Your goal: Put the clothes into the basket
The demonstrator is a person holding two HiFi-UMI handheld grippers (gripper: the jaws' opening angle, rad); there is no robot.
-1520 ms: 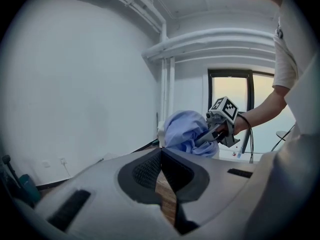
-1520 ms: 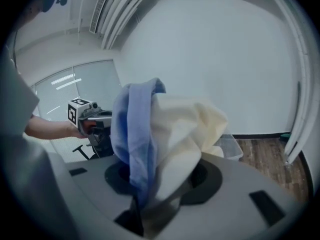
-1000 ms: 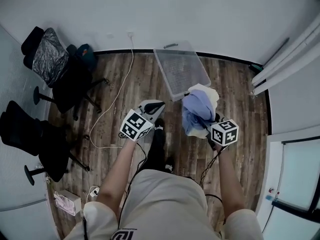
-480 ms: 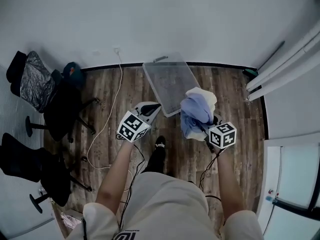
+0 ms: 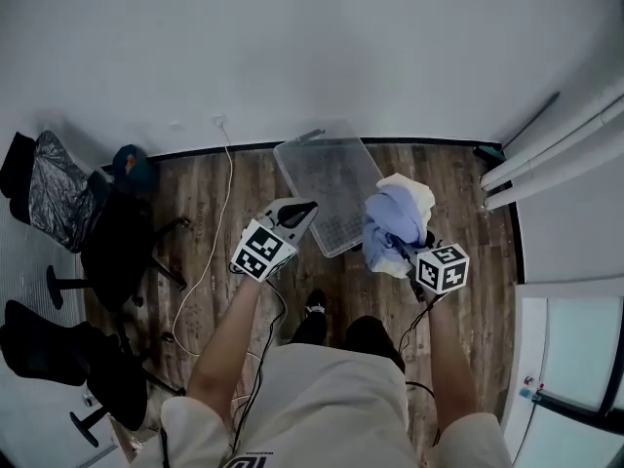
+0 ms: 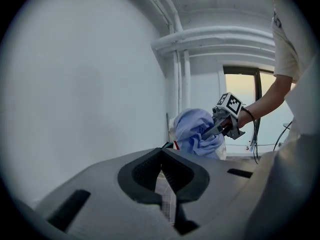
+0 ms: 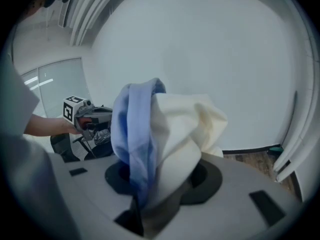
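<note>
A clear plastic basket (image 5: 330, 191) stands on the wood floor by the wall, just ahead of both grippers. My right gripper (image 5: 408, 249) is shut on a bundle of clothes (image 5: 395, 222), a light blue piece and a cream one, held up at the basket's right edge. In the right gripper view the blue cloth (image 7: 131, 134) and the cream cloth (image 7: 185, 129) rise out of the jaws and hide the tips. My left gripper (image 5: 305, 206) is shut and holds nothing, its tip at the basket's near left corner. The left gripper view shows the clothes (image 6: 196, 132) and the right gripper (image 6: 212, 130).
Two black office chairs (image 5: 117, 252) (image 5: 44, 188) and a teal bag (image 5: 132, 164) stand at the left. A white cable (image 5: 210, 247) runs across the floor from the wall. White pipes (image 5: 546, 149) lean at the right, a glass door (image 5: 575, 359) below them.
The person has stepped toward the wall, so the basket now lies right in front of both grippers. The clothes stay held in the right gripper; the left stays shut.
</note>
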